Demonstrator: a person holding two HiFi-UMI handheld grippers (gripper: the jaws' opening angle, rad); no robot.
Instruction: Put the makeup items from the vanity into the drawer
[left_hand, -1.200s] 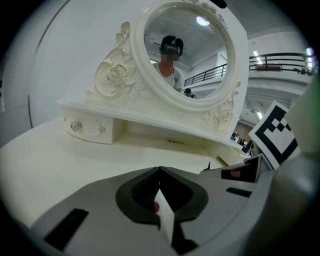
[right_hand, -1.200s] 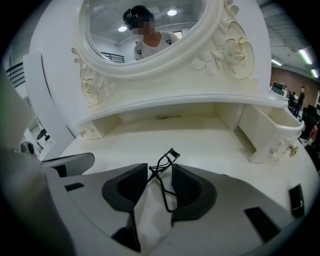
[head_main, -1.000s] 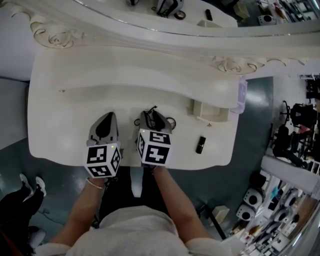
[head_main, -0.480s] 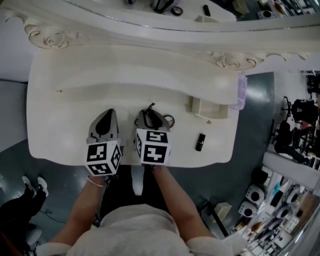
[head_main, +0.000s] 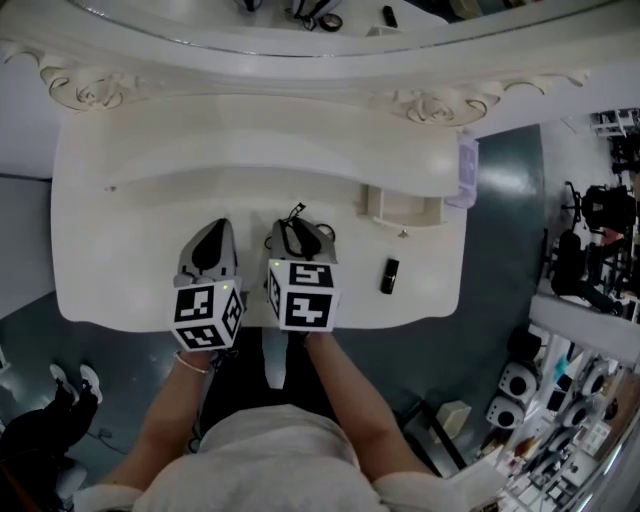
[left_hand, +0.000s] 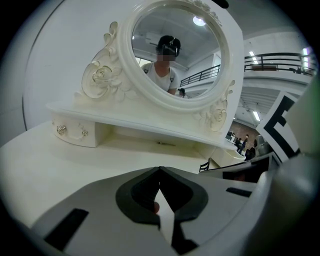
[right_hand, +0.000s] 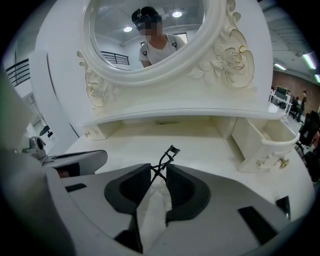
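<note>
A black eyelash curler (right_hand: 165, 159) sticks up and forward from between the jaws of my right gripper (right_hand: 159, 171). Those jaws have just been closing and now pinch its handles. In the head view the curler (head_main: 294, 214) pokes out beyond the right gripper (head_main: 300, 233) at the front middle of the white vanity top (head_main: 130, 230). My left gripper (head_main: 213, 236) sits just to the left, its jaws (left_hand: 160, 172) shut with nothing in them. A small drawer (head_main: 405, 205) stands pulled out at the right under the shelf. A black lipstick tube (head_main: 389, 275) lies near the front right edge.
A round mirror (left_hand: 175, 50) in a carved frame rises behind the shelf. A shut drawer with two knobs (left_hand: 72, 132) is at the left under the shelf. The open drawer (right_hand: 262, 142) lies to the right of the curler. Dark floor surrounds the vanity.
The right gripper's jaws have drawn in around the curler's handles. The head view has shifted a little, so the vanity sits further up and left. Both grippers stay near the front edge.
</note>
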